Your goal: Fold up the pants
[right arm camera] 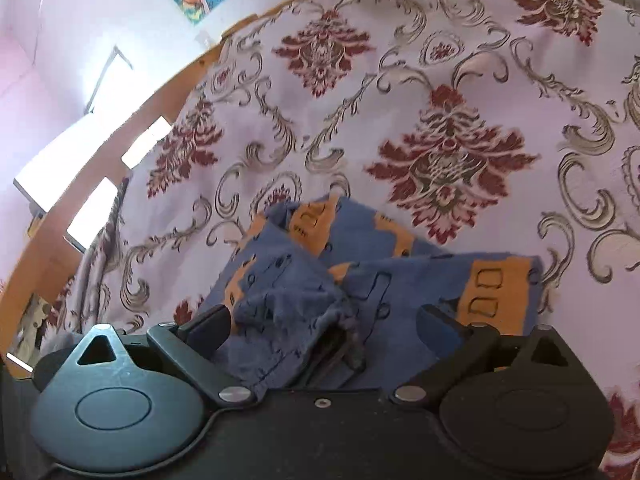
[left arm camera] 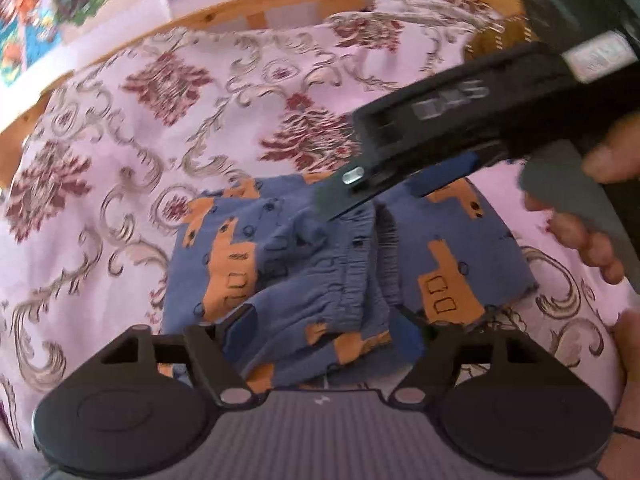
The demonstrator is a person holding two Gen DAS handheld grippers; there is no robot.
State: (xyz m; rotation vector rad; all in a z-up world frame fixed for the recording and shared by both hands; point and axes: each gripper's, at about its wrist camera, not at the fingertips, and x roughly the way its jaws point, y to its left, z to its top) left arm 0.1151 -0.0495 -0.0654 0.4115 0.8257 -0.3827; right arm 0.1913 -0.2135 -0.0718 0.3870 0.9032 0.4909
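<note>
The blue pants (left arm camera: 320,264) with orange prints lie folded in a small heap on the floral bedspread (left arm camera: 160,120). Their gathered waistband (left arm camera: 352,280) runs down the middle. My left gripper (left arm camera: 328,332) hovers at the near edge of the pants, open, with its fingers spread wide on either side of the cloth and not pressing on it. In the left wrist view the right gripper's black body (left arm camera: 460,112) reaches in from the right over the far part of the pants. My right gripper (right arm camera: 324,326) is open too. A raised fold of the pants (right arm camera: 380,280) sits loose between its fingers.
A person's hand (left arm camera: 592,240) holds the right gripper's handle. A wooden bed frame (left arm camera: 256,4) borders the bedspread at the back, and a pillow (left arm camera: 420,12) in the same print lies at the back right. Colourful posters (left arm camera: 60,0) hang on the wall.
</note>
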